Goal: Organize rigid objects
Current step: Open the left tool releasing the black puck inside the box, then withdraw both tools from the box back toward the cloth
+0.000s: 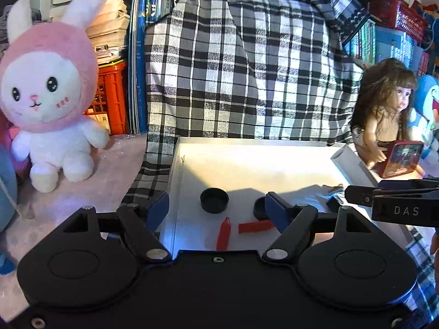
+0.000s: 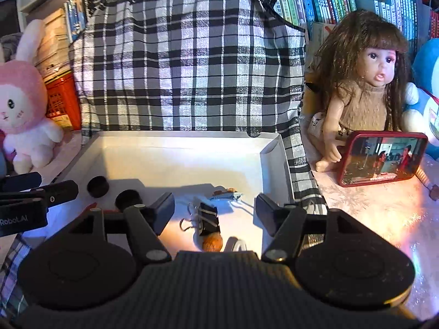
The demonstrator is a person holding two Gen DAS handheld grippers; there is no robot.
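Observation:
A shallow white tray (image 1: 247,148) (image 2: 175,139) holds the small items. In the left wrist view my left gripper (image 1: 216,205) hangs open above it, nothing between its fingers; below lie a black cap (image 1: 214,200), a second black cap (image 1: 259,208) partly hidden by the right finger, and two red crayons (image 1: 223,233) (image 1: 253,227). In the right wrist view my right gripper (image 2: 215,208) is open over a black binder clip (image 2: 210,219), a brown nut-like piece (image 2: 212,242), a metal hook (image 2: 185,223) and a small silvery piece (image 2: 226,196). Both black caps (image 2: 98,186) (image 2: 128,198) lie to its left.
A checked cloth (image 1: 241,68) drapes behind the tray. A pink-and-white plush rabbit (image 1: 46,90) sits left; a doll (image 2: 367,82) with a red-cased phone (image 2: 381,161) sits right, beside a blue plush (image 2: 428,96). Books and red baskets fill the back. The other gripper (image 1: 395,200) (image 2: 24,203) enters each view's edge.

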